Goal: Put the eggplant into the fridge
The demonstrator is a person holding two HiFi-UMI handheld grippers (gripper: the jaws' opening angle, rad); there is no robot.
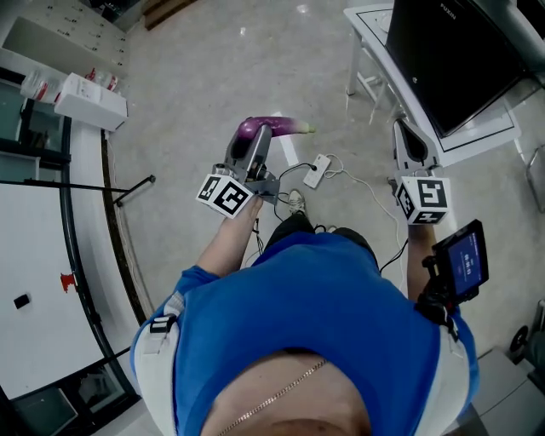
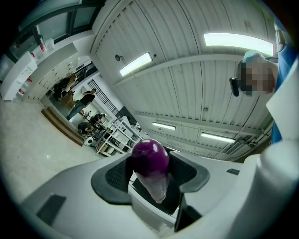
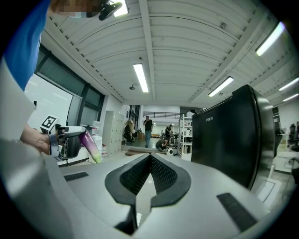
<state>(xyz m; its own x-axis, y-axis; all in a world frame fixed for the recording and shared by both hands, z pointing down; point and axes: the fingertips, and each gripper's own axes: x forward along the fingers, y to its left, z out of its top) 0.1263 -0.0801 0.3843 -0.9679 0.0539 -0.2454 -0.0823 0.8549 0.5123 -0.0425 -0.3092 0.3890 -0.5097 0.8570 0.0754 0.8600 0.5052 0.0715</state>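
White power strip (image 1: 317, 170) with thin cables (image 1: 358, 183) on the pale stone floor (image 1: 196, 77). Right of the power strip, large black screen (image 1: 456, 60) on a white tabletop (image 1: 371, 24). Far left of the power strip, long white box (image 1: 90, 100).

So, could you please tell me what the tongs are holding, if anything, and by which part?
The left tongs grip the eggplant by its purple body, the green end sticking out. The right tongs are shut and empty.
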